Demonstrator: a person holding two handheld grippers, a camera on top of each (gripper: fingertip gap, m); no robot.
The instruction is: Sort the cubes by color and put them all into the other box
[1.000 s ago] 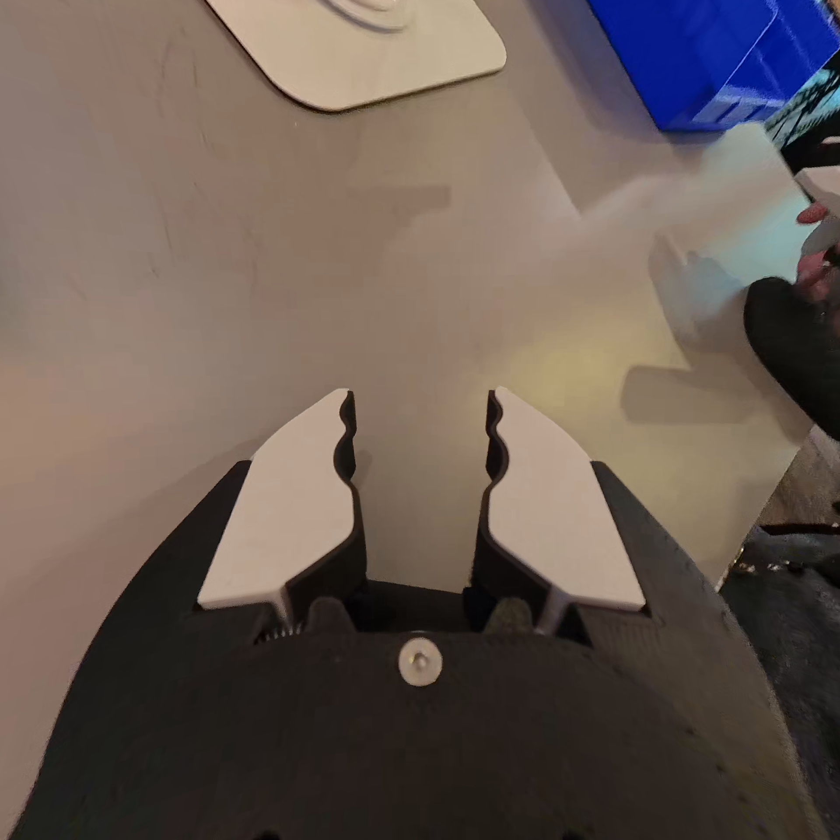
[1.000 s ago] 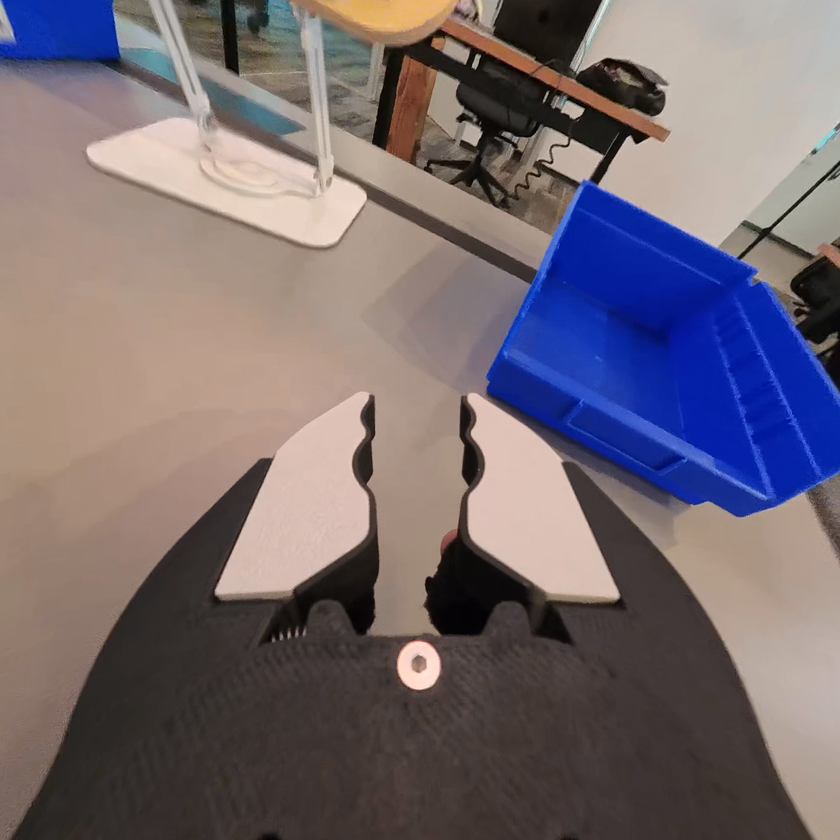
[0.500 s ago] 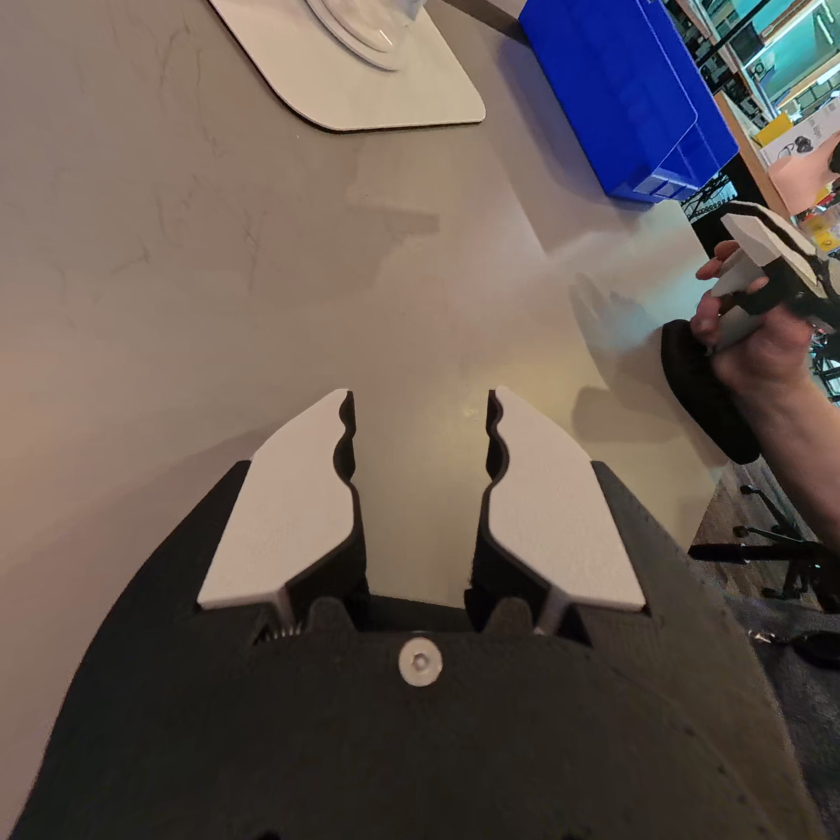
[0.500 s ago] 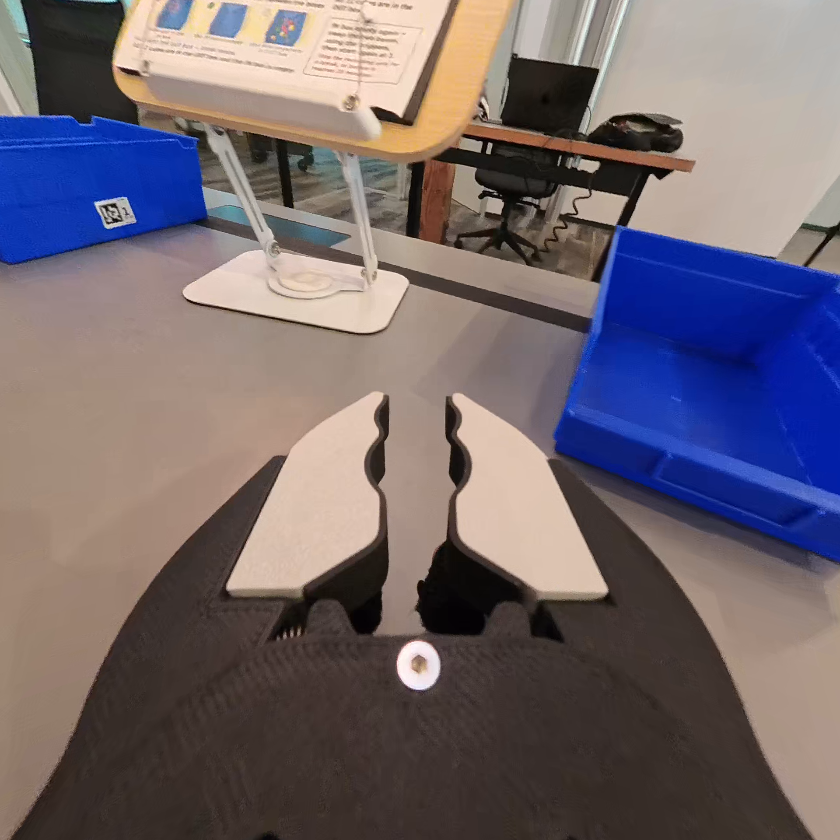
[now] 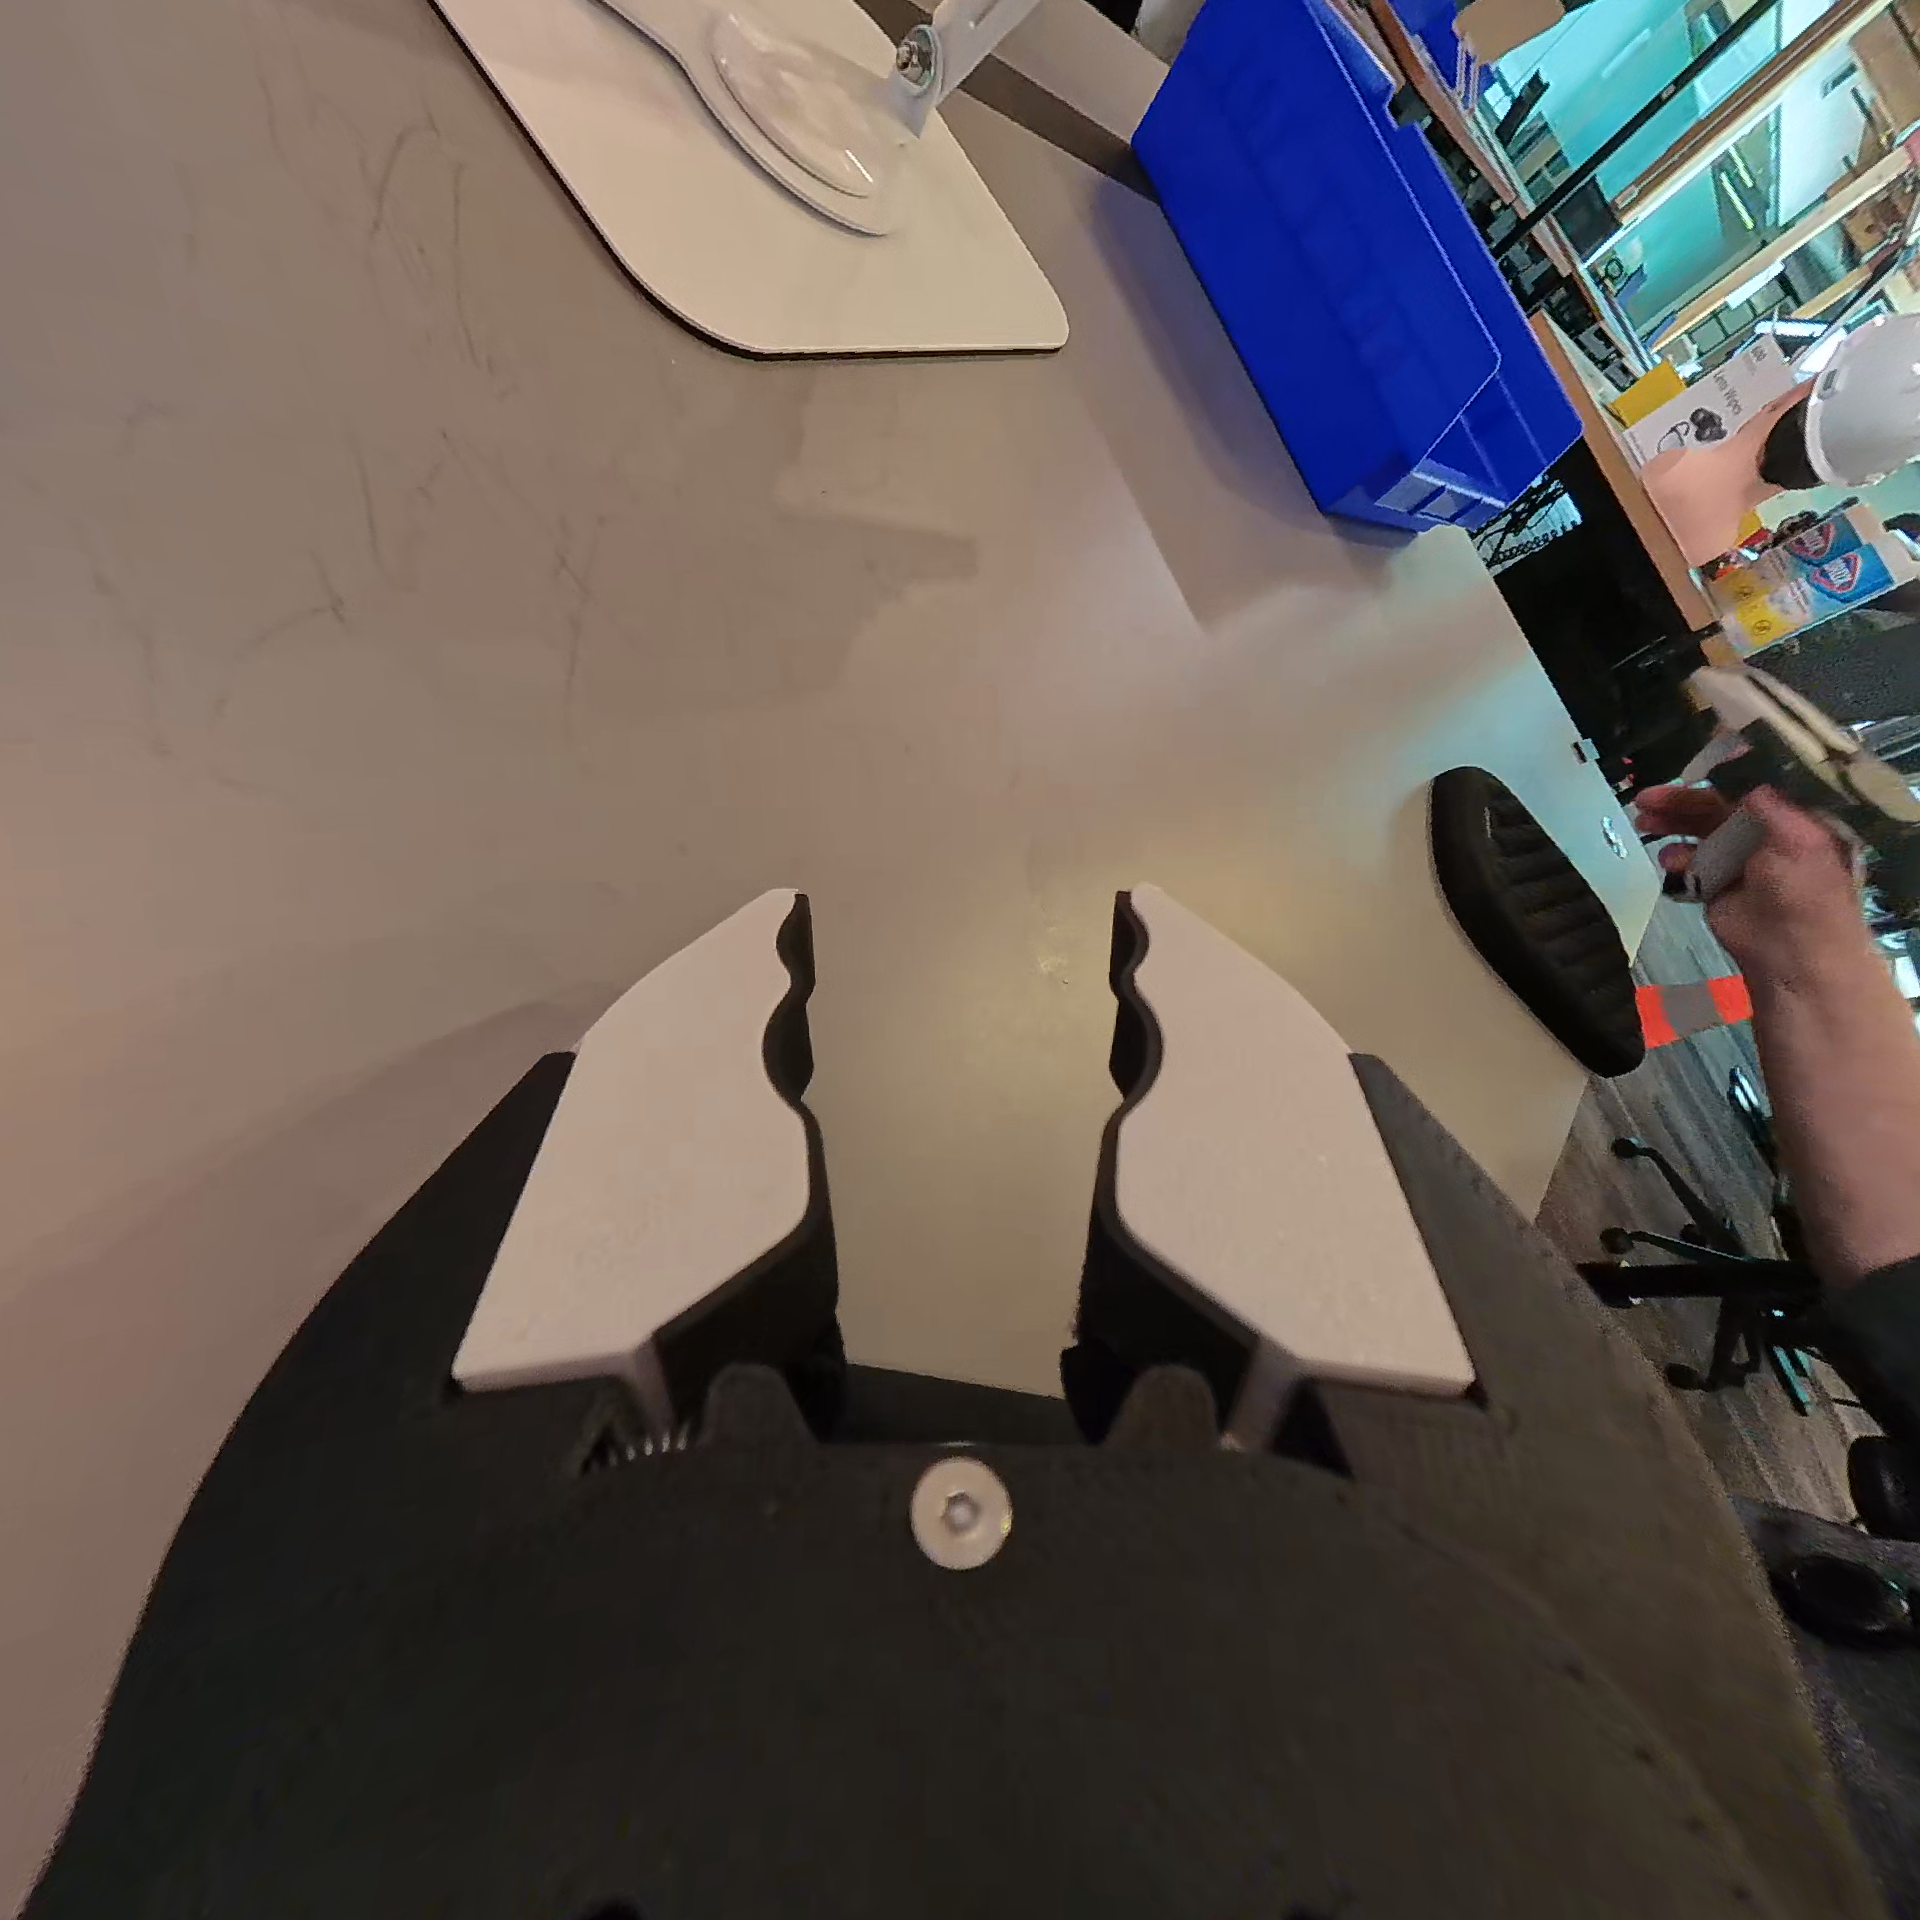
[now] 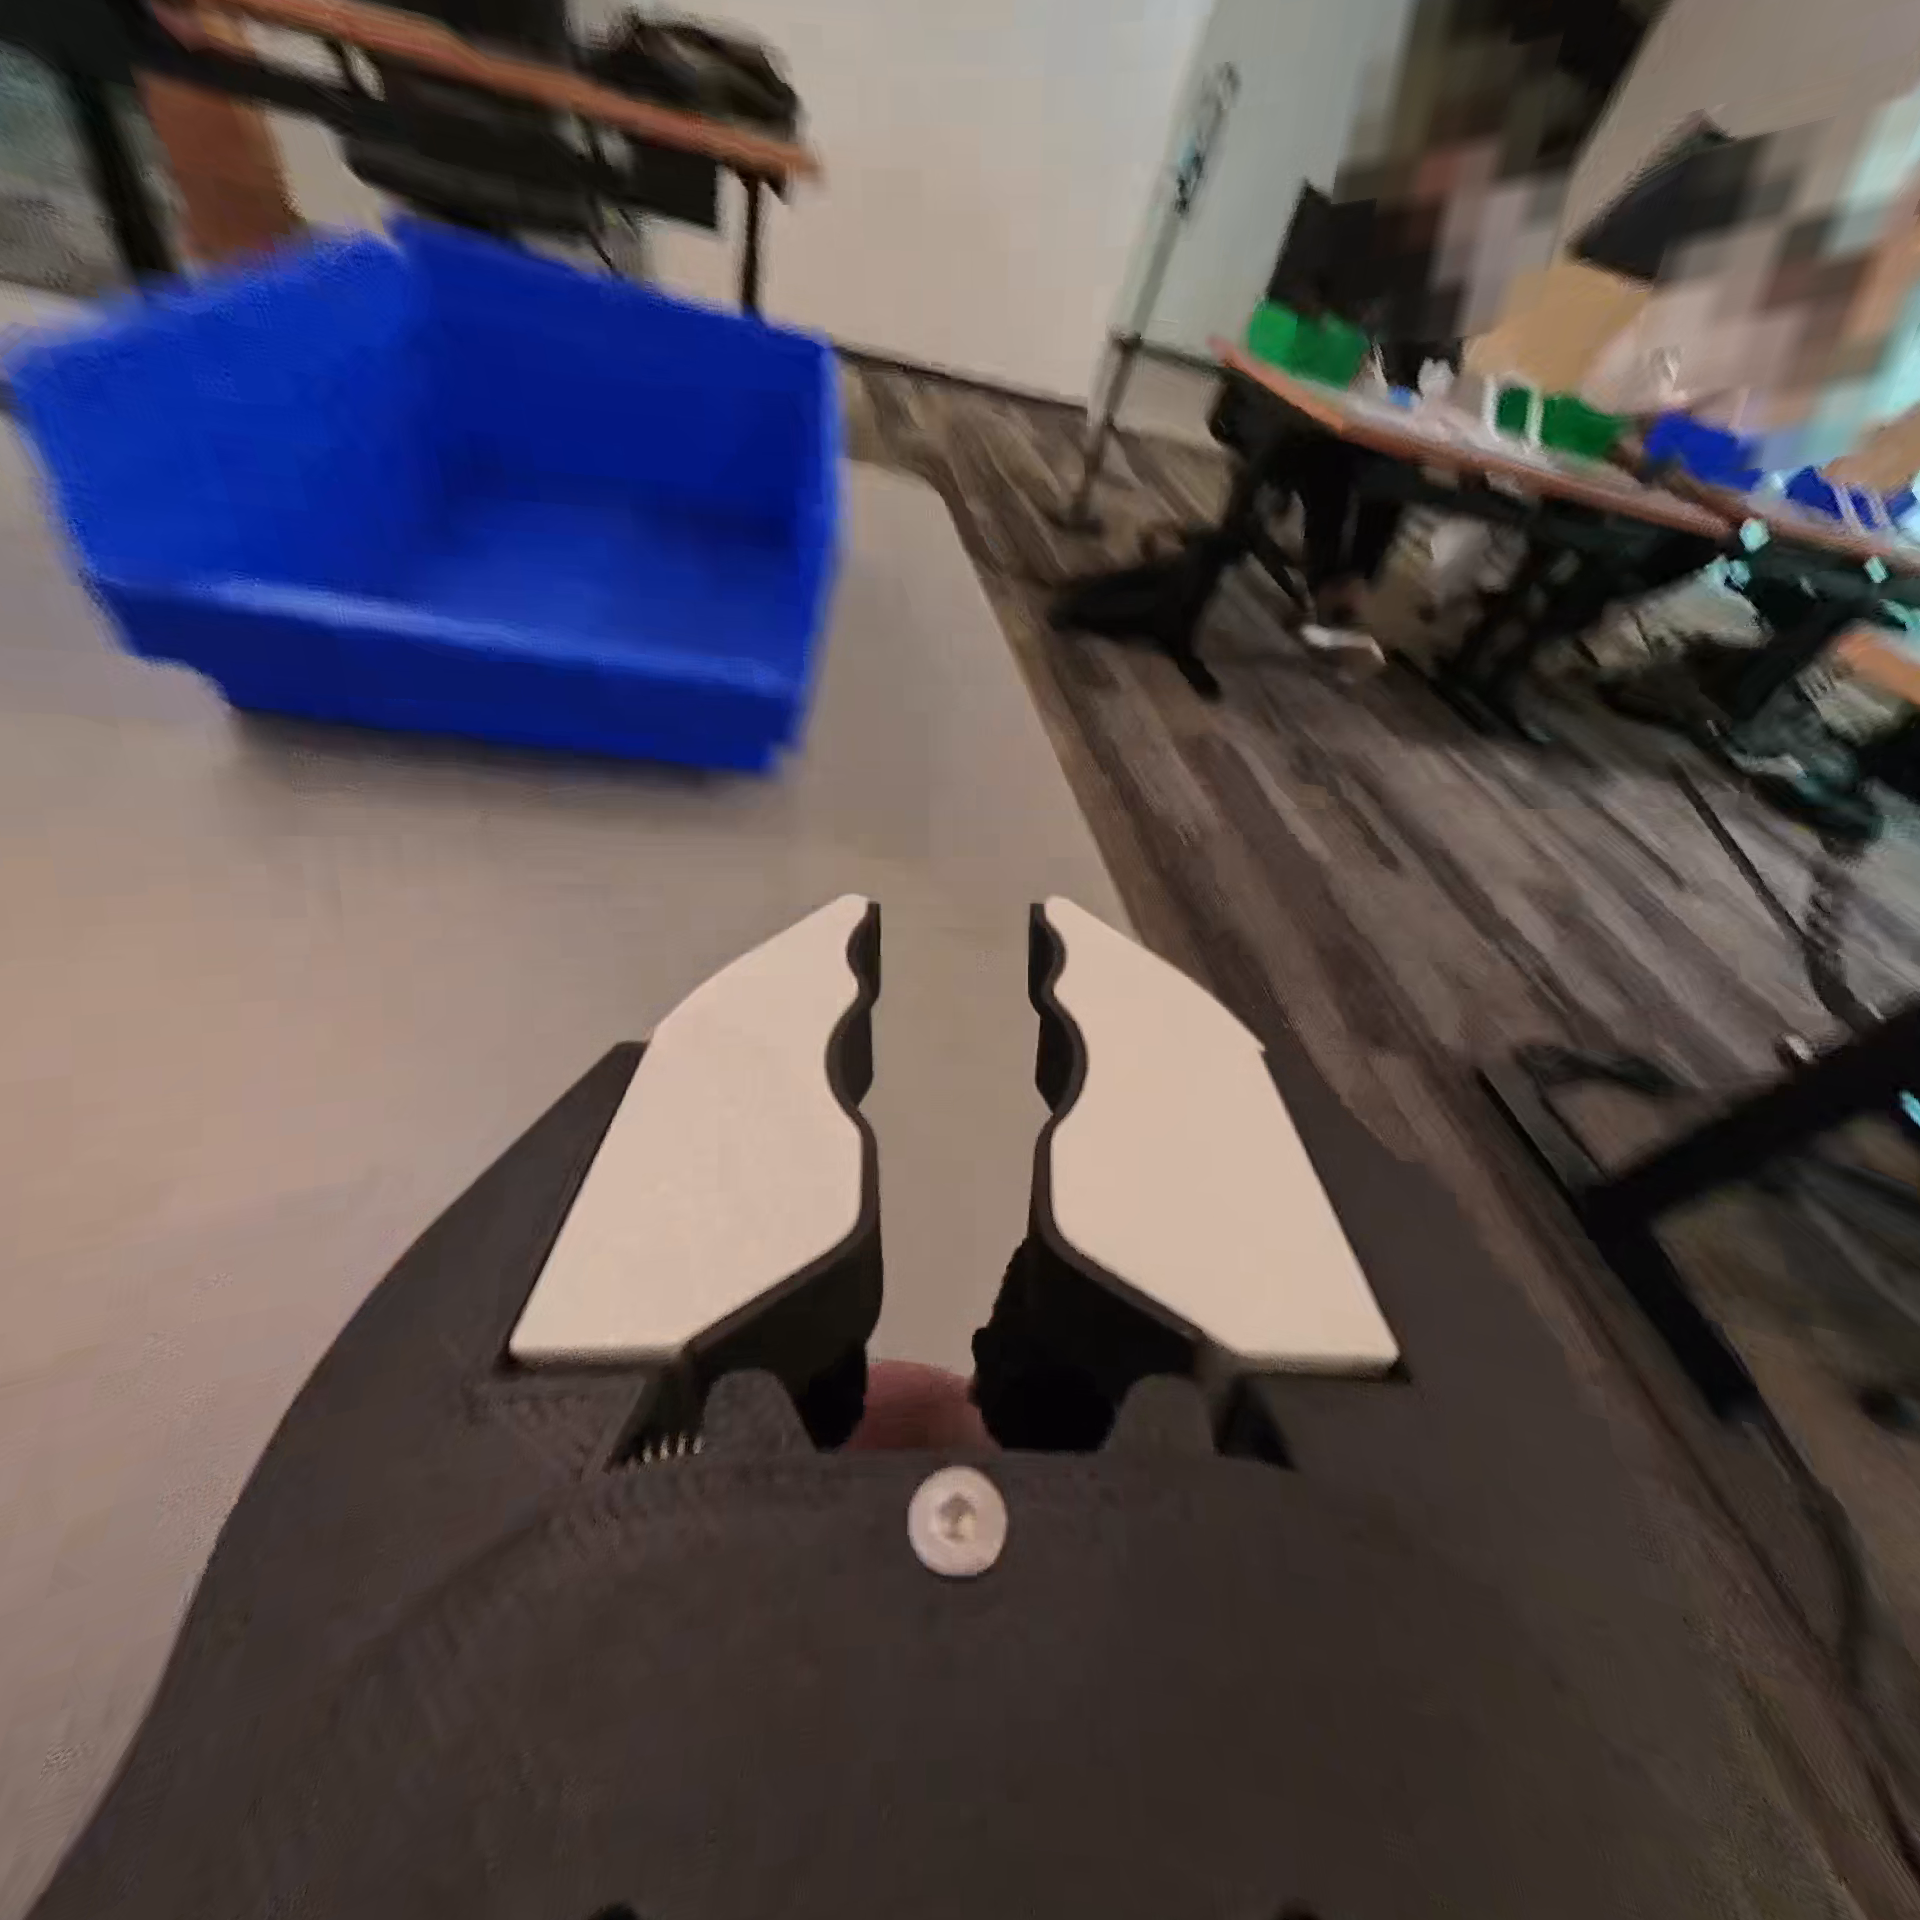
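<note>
— How do your two grippers stand?

— Your left gripper (image 5: 961,904) hangs over bare bench (image 5: 416,675) with its white fingers (image 5: 665,1132) spread wide and only the grey surface showing between them. Your right gripper (image 6: 954,920) has its fingers (image 6: 727,1132) set to a narrow gap, and nothing sits in that gap either; the bench top shows straight through it. It points toward the bench's right edge, with the dark wood floor (image 6: 1403,831) just past its tips.

— Where is the box?

— From your right wrist view you have one blue box (image 6: 447,499) on the bench, ahead and to the left of the fingertips, near the right edge, its open inside facing you; it is blurred, and no cubes show in it. In your left wrist view a blue box (image 5: 1340,260) stands by the far right edge of the bench, seen from outside. I cannot tell whether they are the same box. No cubes show in either view.

— Anything else on the bench?

— A white stand base (image 5: 769,177) lies toward the far edge, left of that box. Your right hand (image 5: 1766,894) appears beyond the bench's right edge in the left wrist view.
</note>
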